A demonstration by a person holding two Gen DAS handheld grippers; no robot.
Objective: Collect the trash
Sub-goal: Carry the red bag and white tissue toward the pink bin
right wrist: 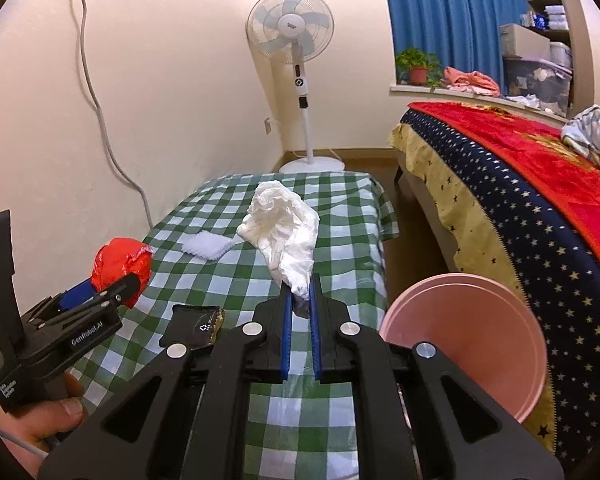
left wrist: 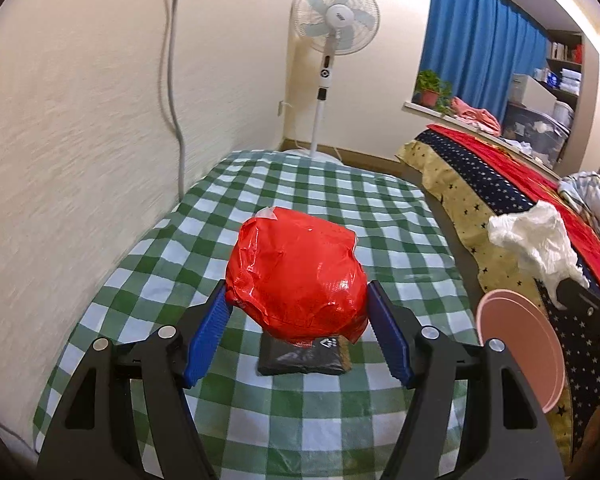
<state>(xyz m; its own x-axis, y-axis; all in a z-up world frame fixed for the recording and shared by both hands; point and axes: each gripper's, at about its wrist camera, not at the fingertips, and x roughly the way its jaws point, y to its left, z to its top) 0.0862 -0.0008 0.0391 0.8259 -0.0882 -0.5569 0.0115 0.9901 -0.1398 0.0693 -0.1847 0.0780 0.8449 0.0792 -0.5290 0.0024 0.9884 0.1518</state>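
Observation:
My left gripper is shut on a crumpled red plastic wrapper, held above the green checked table; it also shows in the right wrist view. A black packet lies on the cloth under it, also seen in the right wrist view. My right gripper is shut on a crumpled white tissue, held above the table; the tissue shows in the left wrist view. A pink bin stands open at the table's right edge.
A small white fluffy scrap lies on the far part of the cloth. A bed with a starred cover runs along the right. A standing fan is in the far corner. A wall borders the table's left.

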